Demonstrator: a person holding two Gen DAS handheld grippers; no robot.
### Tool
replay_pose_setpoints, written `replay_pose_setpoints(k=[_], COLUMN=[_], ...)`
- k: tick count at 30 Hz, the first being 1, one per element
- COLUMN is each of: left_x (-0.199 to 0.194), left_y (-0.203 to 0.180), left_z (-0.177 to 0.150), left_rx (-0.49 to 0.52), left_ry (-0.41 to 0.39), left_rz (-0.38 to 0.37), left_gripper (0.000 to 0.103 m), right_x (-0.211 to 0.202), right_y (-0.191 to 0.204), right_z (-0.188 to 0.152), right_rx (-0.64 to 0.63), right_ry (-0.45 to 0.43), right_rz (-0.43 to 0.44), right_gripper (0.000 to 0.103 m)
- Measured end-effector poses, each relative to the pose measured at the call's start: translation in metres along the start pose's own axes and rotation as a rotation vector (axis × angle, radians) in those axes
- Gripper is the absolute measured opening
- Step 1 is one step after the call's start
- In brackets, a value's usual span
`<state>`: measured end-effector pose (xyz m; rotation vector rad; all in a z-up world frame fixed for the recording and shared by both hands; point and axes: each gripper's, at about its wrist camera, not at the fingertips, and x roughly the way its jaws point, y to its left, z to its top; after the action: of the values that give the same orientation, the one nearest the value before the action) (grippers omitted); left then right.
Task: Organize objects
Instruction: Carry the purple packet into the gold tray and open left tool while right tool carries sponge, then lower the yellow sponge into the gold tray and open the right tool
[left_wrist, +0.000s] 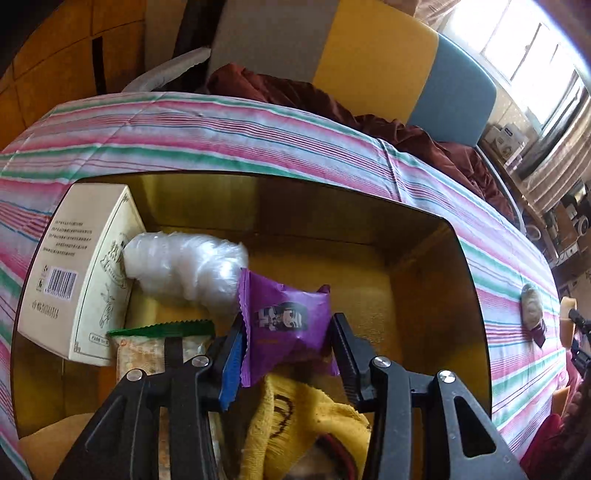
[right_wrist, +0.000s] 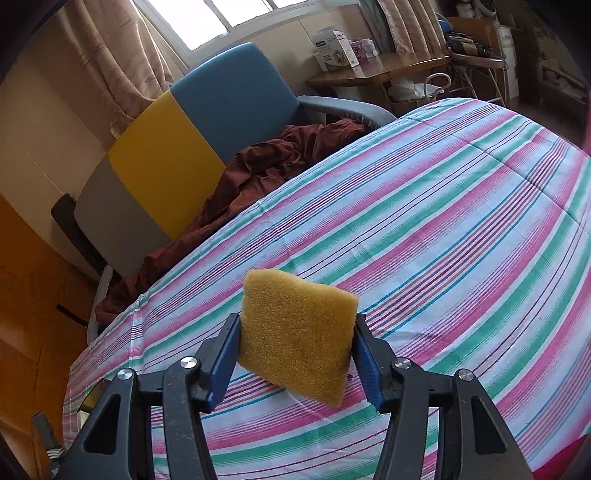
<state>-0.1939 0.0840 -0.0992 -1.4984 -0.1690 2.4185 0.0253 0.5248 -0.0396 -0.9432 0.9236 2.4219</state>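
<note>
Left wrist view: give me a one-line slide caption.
Left gripper holds a purple snack packet over the open box on the striped cloth.

1. A striped bedspread (right_wrist: 424, 229) in pink, green and white covers the bed.
2. Beside the bed stands an armchair (right_wrist: 207, 122) with grey, yellow and blue back panels.
3. A dark red cloth (right_wrist: 266, 162) lies crumpled on its seat.
4. Daylight enters through a window (right_wrist: 221, 14) behind beige curtains (right_wrist: 107, 55).
5. A wooden side table (right_wrist: 384, 70) holds white boxes (right_wrist: 334, 50).
</note>
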Motion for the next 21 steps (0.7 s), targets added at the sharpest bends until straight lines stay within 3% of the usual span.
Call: replay_pose_setpoints(k=[7, 13, 21], left_x=[-0.044, -0.086, -0.119], left_y=[0.000, -0.001, -0.002], left_z=[-0.011, -0.045, -0.082], left_rx=[-0.003, 0.019, 0.108], left_ry=[-0.130, -0.221, -0.267], left_rz=[0.001, 0.005, 0.016], left_gripper=[0.044, 0.044, 0.044], right_x=[0.001, 0.005, 0.006], right_y=[0.004, 0.018, 0.101], right_z=[-0.001, -0.007, -0.054], right_rx=[-0.026, -0.083, -0.324], right_ry=[0.006, 0.036, 0.156], right_rz=[-0.002, 0.033, 0.199], right_gripper=[0.058, 0.058, 0.058])
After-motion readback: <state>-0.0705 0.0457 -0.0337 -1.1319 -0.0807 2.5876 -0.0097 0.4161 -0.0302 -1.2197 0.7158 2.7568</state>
